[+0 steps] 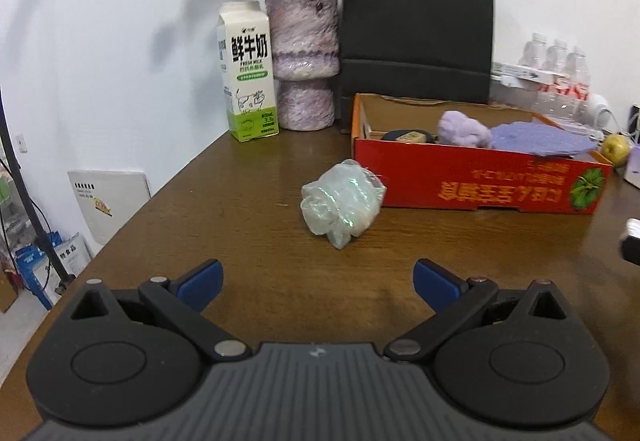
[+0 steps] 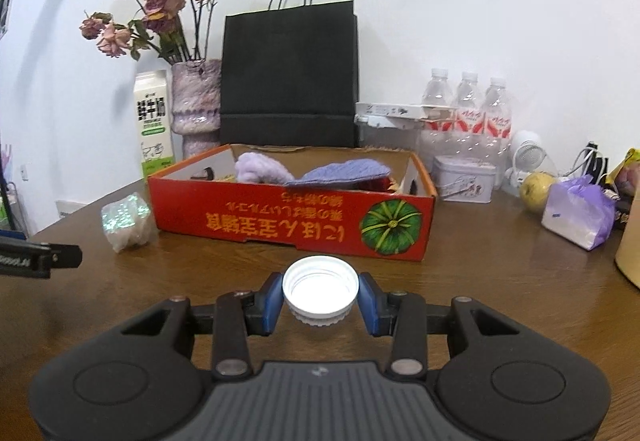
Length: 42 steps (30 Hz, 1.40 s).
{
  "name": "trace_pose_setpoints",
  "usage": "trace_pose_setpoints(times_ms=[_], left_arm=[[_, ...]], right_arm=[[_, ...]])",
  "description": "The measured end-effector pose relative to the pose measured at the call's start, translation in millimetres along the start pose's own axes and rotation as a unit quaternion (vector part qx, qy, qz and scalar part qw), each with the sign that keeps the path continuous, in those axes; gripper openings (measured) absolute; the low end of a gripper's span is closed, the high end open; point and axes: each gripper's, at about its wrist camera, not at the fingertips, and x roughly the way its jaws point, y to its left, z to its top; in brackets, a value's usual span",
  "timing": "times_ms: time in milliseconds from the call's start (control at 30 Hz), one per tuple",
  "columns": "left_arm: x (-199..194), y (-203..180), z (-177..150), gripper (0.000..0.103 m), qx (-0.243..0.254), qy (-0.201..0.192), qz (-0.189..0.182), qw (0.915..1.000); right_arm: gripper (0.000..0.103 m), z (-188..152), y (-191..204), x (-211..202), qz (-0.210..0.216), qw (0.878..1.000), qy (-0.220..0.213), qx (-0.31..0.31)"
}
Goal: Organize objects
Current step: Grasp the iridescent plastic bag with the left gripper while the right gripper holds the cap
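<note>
Right wrist: my right gripper (image 2: 319, 299) clamps white cap (image 2: 319, 287) near box (image 2: 292, 225); left gripper (image 1: 318, 283) wide open, empty, facing bundle (image 1: 342, 201) mid-table.

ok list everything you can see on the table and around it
table: 1, brown wood
box: 1, red, mid table, holds purple cloths
wrapped bundle: 1, pale green, left of box
milk carton: 1, white-green, back left
vase: 1, purple, dried roses, beside carton
bag: 1, black, behind box
bottles: 3, clear, back right
tin: 1, pale, right of box
apple: 1, yellow-green
cap: 1, white, in right gripper
left gripper: open, empty
</note>
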Motion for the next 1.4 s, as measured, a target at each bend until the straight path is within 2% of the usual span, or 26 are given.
trace_pose_setpoints(times_ms=[200, 700, 933, 967, 1000, 1033, 1100, 1133, 1233, 1400], left_arm=[[32.2, 0.1, 7.4, 0.103, -0.019, 0.022, -0.013, 0.9995], [82.9, 10.7, 25.3, 0.103, -0.053, 0.037, -0.053, 0.9965], [99.7, 11.8, 34.3, 0.102, -0.053, 0.032, -0.053, 0.9967], [101.1, 12.4, 35.3, 0.099, -0.055, 0.031, -0.059, 0.9963], [102.2, 12.7, 36.0, 0.09, -0.055, 0.034, -0.064, 0.9958], [103.1, 12.2, 36.2, 0.075, -0.054, 0.04, -0.072, 0.9952], [103.5, 11.4, 34.8, 0.051, -0.054, 0.051, -0.086, 0.9935], [102.1, 11.5, 34.1, 0.049, -0.056, 0.05, -0.091, 0.9931], [89.8, 16.1, 34.6, 0.045, -0.07, 0.024, -0.073, 0.9946], [71.5, 19.4, 36.0, 0.045, -0.079, -0.007, -0.054, 0.9954]], right_arm=[[0.039, 1.1, -7.2, 2.5, -0.021, 1.0, -0.005, 0.0], [0.039, 1.6, -10.2, 6.9, -0.038, 0.999, 0.001, 0.0], [0.039, 1.3, -7.9, 8.3, -0.041, 0.999, 0.005, -0.005], [0.039, 1.4, -7.6, 8.2, -0.041, 0.999, 0.005, -0.004], [0.039, 1.5, -7.5, 8.4, -0.041, 0.999, 0.005, -0.004], [0.039, 1.7, -7.3, 8.8, -0.041, 0.999, 0.006, -0.003], [0.039, 1.8, -7.5, 8.8, -0.04, 0.999, 0.006, -0.002], [0.039, 1.8, -7.4, 8.7, -0.038, 0.999, 0.006, -0.003], [0.039, 2.0, -7.3, 8.5, -0.036, 0.999, 0.005, -0.004], [0.039, 1.8, -6.9, 8.2, -0.033, 0.999, 0.004, -0.005]])
